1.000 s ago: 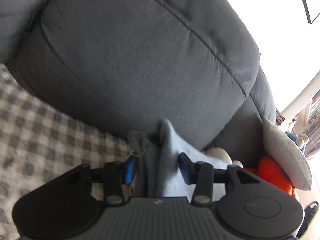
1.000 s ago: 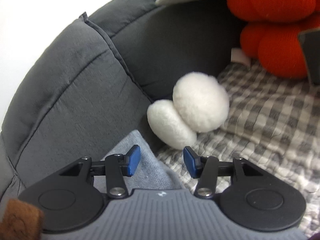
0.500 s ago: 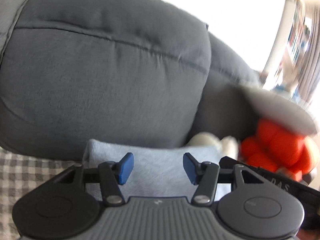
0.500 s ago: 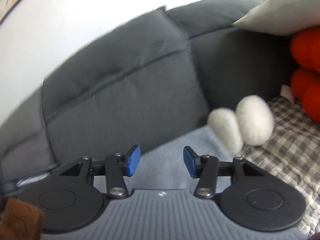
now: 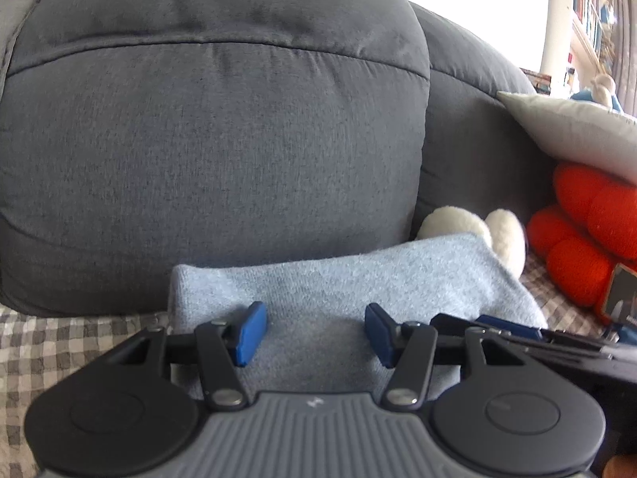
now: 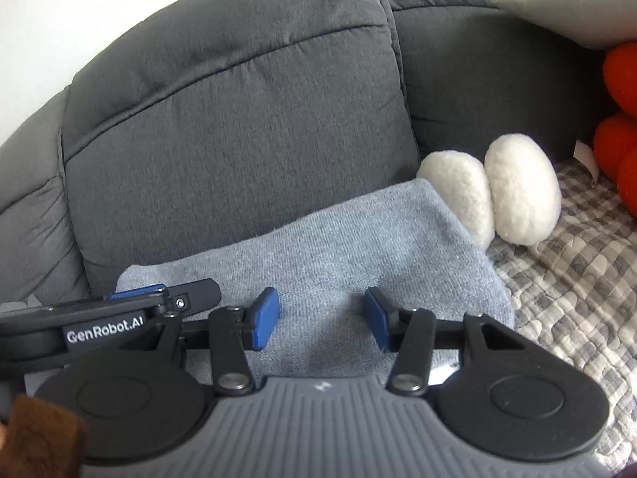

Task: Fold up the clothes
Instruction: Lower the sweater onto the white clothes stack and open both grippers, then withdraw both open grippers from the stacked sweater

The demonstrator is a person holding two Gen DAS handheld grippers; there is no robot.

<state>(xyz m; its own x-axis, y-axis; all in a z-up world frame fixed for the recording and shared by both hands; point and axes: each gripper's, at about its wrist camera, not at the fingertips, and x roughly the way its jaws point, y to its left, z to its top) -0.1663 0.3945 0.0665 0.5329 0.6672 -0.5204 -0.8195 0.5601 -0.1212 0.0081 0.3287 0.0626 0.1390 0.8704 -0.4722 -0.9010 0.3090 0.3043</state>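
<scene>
A folded light blue knit garment (image 5: 338, 279) lies flat on the checked sofa cover, against the grey back cushion (image 5: 215, 139). It also shows in the right wrist view (image 6: 338, 247). My left gripper (image 5: 310, 332) is open and empty, hovering over the garment's near part. My right gripper (image 6: 320, 318) is open and empty, also over the garment. The right gripper shows at the right edge of the left wrist view (image 5: 517, 332). The left gripper shows at the left of the right wrist view (image 6: 119, 310).
A white plush toy (image 6: 497, 195) lies just right of the garment. An orange plush (image 5: 577, 247) and a pale grey pillow (image 5: 565, 135) sit in the sofa's right corner. The checked cover (image 6: 577, 271) spreads over the seat.
My left gripper has let go of the bunched garment and opened. The garment now lies flat and folded. Both grippers have drawn back and levelled over it.
</scene>
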